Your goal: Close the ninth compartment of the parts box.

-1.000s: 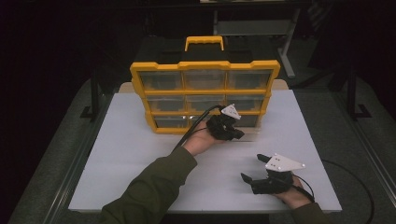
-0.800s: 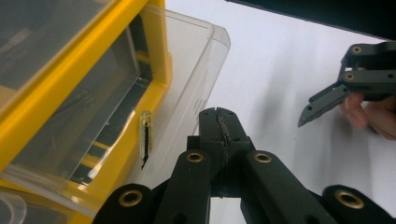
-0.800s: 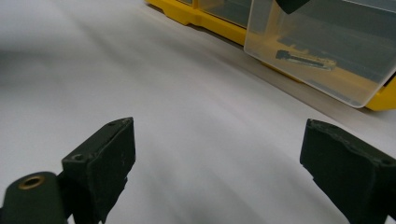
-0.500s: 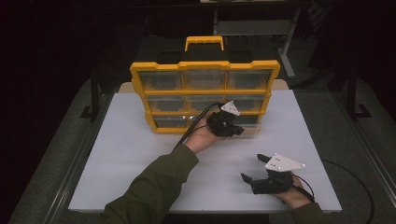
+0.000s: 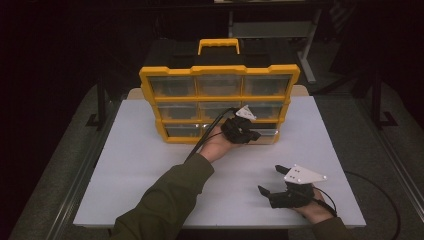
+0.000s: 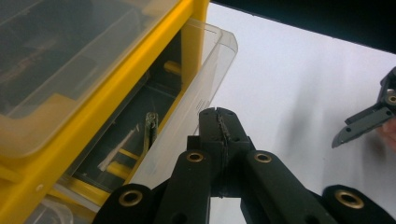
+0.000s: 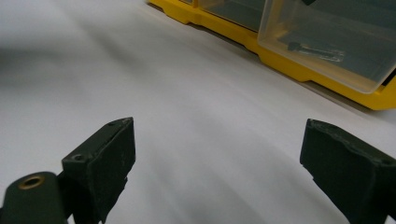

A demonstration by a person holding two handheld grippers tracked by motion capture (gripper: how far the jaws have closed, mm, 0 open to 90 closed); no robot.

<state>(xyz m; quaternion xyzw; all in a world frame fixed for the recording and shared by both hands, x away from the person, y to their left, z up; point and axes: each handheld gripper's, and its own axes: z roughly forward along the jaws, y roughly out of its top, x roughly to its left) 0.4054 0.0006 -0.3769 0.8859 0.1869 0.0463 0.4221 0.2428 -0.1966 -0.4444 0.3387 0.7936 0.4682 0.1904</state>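
White tabletop (image 5: 150, 165) under the high view carries a yellow plastic organiser case (image 5: 220, 75) at twelve o'clock, whose clear bottom-right drawer (image 5: 267, 134) now stands slightly further out than a second ago, so the opening seems underway. From the left gripper view, the left gripper (image 6: 218, 122), clenched with nothing between its jaws, sits against that drawer's front wall (image 6: 205, 79). Across the right gripper view, the right gripper (image 7: 217, 158) rests spread and empty, with bare table open toward eleven o'clock.

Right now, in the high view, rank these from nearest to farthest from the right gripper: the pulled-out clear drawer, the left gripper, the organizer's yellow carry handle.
From the right gripper, low on the table's right:
1. Left gripper, jaws shut, up and left of it at the bottom row.
2. Clear drawer, bottom right of the organizer; too close to the left gripper to separate surely.
3. Yellow carry handle, atop the organizer at the far edge.
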